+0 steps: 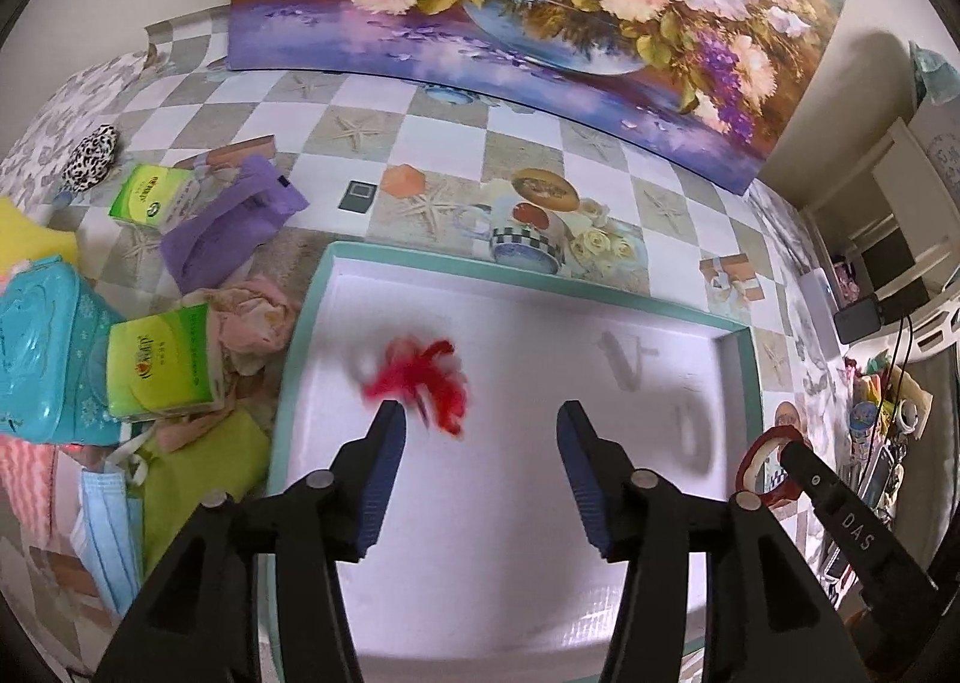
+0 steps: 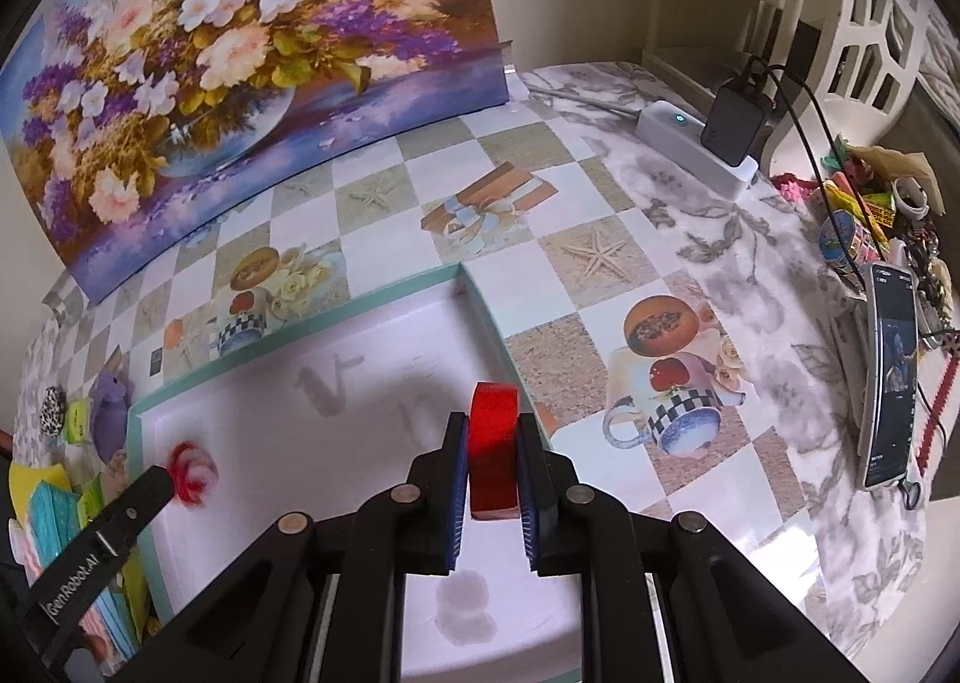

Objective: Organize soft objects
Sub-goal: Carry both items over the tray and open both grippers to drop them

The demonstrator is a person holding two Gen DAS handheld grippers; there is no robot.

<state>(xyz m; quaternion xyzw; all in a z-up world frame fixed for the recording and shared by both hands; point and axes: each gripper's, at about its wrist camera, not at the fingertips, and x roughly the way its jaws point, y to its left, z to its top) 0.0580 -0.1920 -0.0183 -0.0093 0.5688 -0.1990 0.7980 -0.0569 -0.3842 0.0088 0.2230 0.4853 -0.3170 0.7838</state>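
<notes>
Red fluffy thing (image 1: 420,383), blurred, was in the left part of the white tray (image 1: 510,503), just past the left gripper (image 1: 480,431), whose jaws stood apart with nothing between them. Right gripper (image 2: 492,467) was clamped on a red ring of tape (image 2: 493,443) over the tray's right end. Tray had a teal rim and sat on a checkered tablecloth (image 2: 540,287) printed with starfish and cups. Left of tray: pile of soft stuff, green tissue packs (image 1: 162,365), purple cloth (image 1: 228,227), blue face mask (image 1: 108,527), teal wipes box (image 1: 42,347). Big flower painting (image 1: 540,11) leaned on the wall behind. Power strip with charger (image 2: 708,143) and a phone (image 2: 891,377) were at the table's right side.
</notes>
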